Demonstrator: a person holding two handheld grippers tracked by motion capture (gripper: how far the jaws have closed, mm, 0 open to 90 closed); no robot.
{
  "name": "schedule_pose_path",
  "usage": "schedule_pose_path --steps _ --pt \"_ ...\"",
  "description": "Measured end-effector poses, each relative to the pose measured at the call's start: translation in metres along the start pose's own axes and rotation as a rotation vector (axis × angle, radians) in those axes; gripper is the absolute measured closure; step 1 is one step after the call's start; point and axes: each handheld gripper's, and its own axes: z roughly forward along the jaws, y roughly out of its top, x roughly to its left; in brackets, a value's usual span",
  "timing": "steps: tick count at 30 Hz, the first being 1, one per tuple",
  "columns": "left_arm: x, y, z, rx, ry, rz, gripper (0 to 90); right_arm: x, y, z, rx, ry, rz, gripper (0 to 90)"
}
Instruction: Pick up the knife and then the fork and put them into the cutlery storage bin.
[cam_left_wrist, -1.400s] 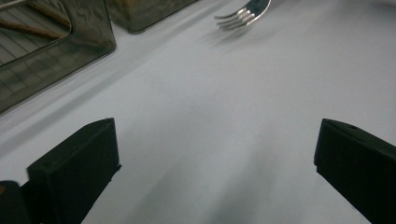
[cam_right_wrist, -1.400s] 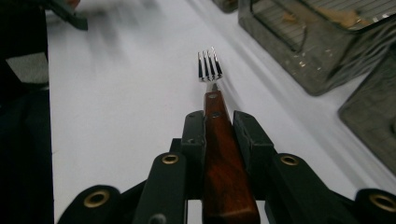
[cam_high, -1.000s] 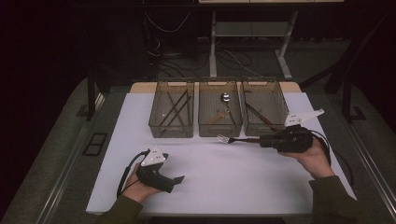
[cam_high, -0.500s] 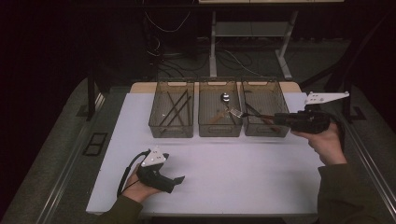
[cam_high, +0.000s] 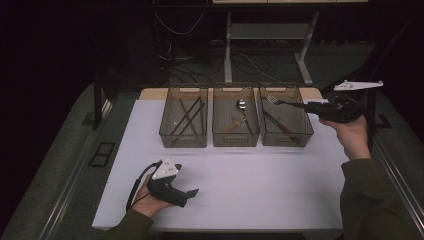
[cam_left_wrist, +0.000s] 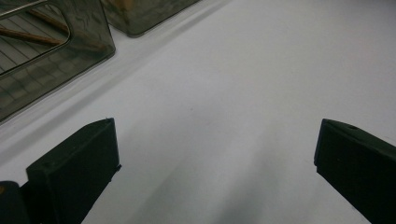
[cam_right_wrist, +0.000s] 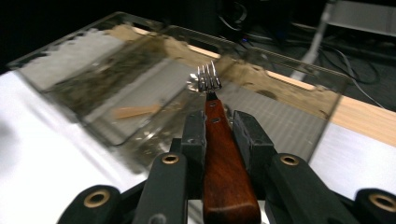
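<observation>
A fork (cam_right_wrist: 208, 79) with a red-brown wooden handle is clamped between the jaws of my right gripper (cam_right_wrist: 218, 123). In the high view the right gripper (cam_high: 307, 106) is raised at the right bin's (cam_high: 303, 131) far right corner. The fork (cam_high: 278, 101) points left over that bin, tines hanging above its back part. My left gripper (cam_high: 191, 191) rests low on the white table (cam_high: 260, 195) near the front left. In its own view the left gripper (cam_left_wrist: 217, 154) is open, nothing between the black jaws.
Three smoky clear bins stand in a row at the back. The left bin (cam_high: 165, 131) holds dark sticks, the middle bin (cam_high: 215, 135) a spoon (cam_high: 241, 106) and a wooden piece, the right one a long utensil (cam_high: 280, 125). A bin corner (cam_left_wrist: 88, 44) lies ahead of the left gripper.
The right gripper has lifted the fork from just in front of the bins and carried it up and to the right, over the right bin. The left gripper has stayed put.
</observation>
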Motion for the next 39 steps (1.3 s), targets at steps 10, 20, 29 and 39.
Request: schedule_pose_path --steps 10,20,29,39 --pt "-0.002 0.0 0.002 0.005 -0.004 0.008 0.0 -0.014 -0.006 0.048 0.069 -0.117 0.063 75.3" --pt "-0.002 0.0 0.001 0.007 -0.004 0.017 0.0 -0.019 -0.011 0.091 0.122 -0.149 0.113 75.3" --pt "-0.001 0.0 0.001 0.005 -0.004 0.015 0.0 -0.022 -0.016 0.107 0.14 -0.156 0.152 74.9" --pt "-0.001 0.0 0.001 0.009 -0.007 0.02 0.0 -0.023 -0.016 0.095 0.136 -0.171 0.137 48.9"
